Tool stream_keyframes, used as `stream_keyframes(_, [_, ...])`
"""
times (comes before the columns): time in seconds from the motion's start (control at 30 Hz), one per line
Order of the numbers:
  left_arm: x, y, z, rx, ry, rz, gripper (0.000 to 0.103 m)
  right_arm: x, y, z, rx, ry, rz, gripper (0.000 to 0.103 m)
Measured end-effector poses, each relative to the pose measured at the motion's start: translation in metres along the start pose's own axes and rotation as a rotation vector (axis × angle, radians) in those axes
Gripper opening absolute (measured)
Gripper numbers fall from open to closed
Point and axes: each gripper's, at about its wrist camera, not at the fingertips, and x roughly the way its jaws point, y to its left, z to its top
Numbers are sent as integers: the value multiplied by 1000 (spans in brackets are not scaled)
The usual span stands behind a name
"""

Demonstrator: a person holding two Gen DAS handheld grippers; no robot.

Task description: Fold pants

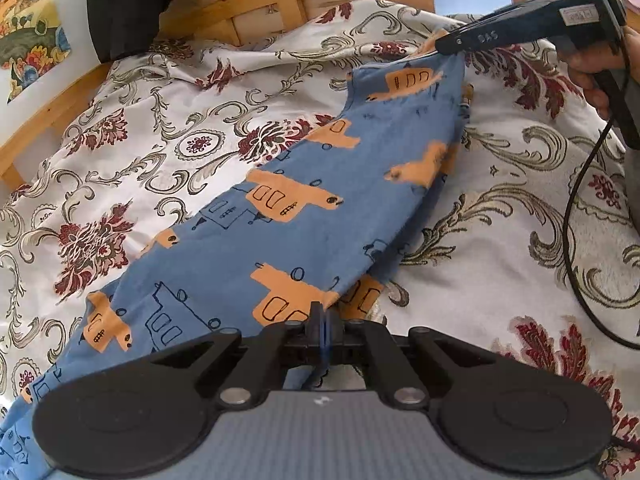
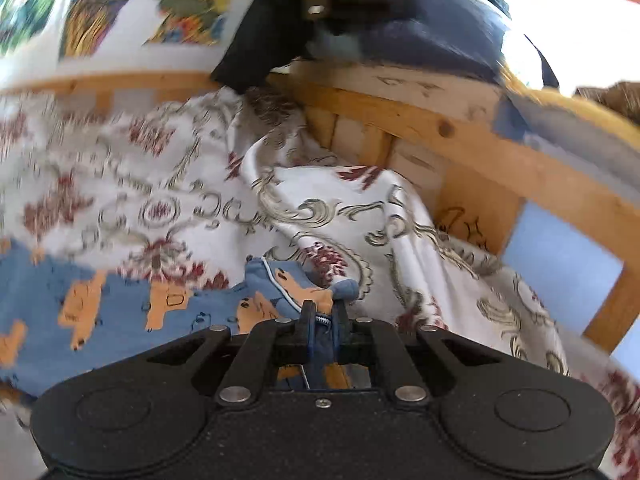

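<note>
The left gripper point(image 1: 325, 320) is clamped tight on one edge of the blue pants point(image 1: 280, 216), which stretch across the floral bedspread point(image 1: 132, 128) to the right gripper point(image 2: 324, 318), pinched closed on their far end.

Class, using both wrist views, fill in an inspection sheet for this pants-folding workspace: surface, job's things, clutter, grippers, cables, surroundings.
Surface: bedspread, white with a floral scroll print, rumpled near the frame.
Job's things: blue pants with orange print, stretched between the two grippers.
Clutter: nothing seen on the bedspread besides the pants.
Grippers: left gripper shut on one end of the pants; right gripper shut on the other end, held in a hand.
Cables: black cable trailing over the bedspread.
Surroundings: wooden bed frame; dark clothing draped over the frame; colourful poster behind.
</note>
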Motion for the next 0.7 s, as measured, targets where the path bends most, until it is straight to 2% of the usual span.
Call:
stream_keyframes(0.07, [2,-1,-1,-3,8,-2,0,14,5,-2,-30,74,-33,8])
stream_keyframes(0.17, [6,0,-1,-10,20,-10,1,39,-4,-6,29,225,-39,10])
stream_keyframes(0.2, [7,0,-1,-17,24,-15,2,44,-8,-7,56,252,-39,11])
stream_keyframes(0.23, [8,1,-2,-25,29,-20,8,44,-10,-8,65,260,-37,16])
stream_keyframes(0.27, [9,2,-3,-36,34,-26,8,44,-9,-8,61,264,-44,22])
stream_keyframes(0.3, [8,5,-4,-55,34,-41,14,43,-7,-8,50,264,-54,37])
stream_keyframes(0.33, [6,8,-7,-78,32,-57,25,40,-5,-7,42,258,-57,54])
stream_keyframes(0.37, [4,11,-9,-103,31,-73,33,36,-3,-6,28,239,-61,65])
stream_keyframes(0.4, [-1,16,-12,-134,23,-86,46,28,2,-5,-1,195,-80,82])
stream_keyframes(0.43, [-6,20,-15,-163,12,-89,53,20,6,-4,-27,153,-94,85])
stream_keyframes(0.5, [-20,34,-25,-255,-25,-95,59,5,20,-1,-108,54,-102,85])
stream_keyframes(0.53, [-27,42,-30,-310,-46,-79,64,0,28,0,-143,6,-71,87])
stream_keyframes(0.6, [-36,59,-40,-419,-70,3,73,-2,46,4,-211,-43,64,93])
stream_keyframes(0.67, [-39,77,-52,-520,-57,110,74,5,66,6,-278,-47,219,94])
stream_keyframes(0.7, [-37,88,-60,-574,-26,156,74,12,77,6,-315,-32,290,94])
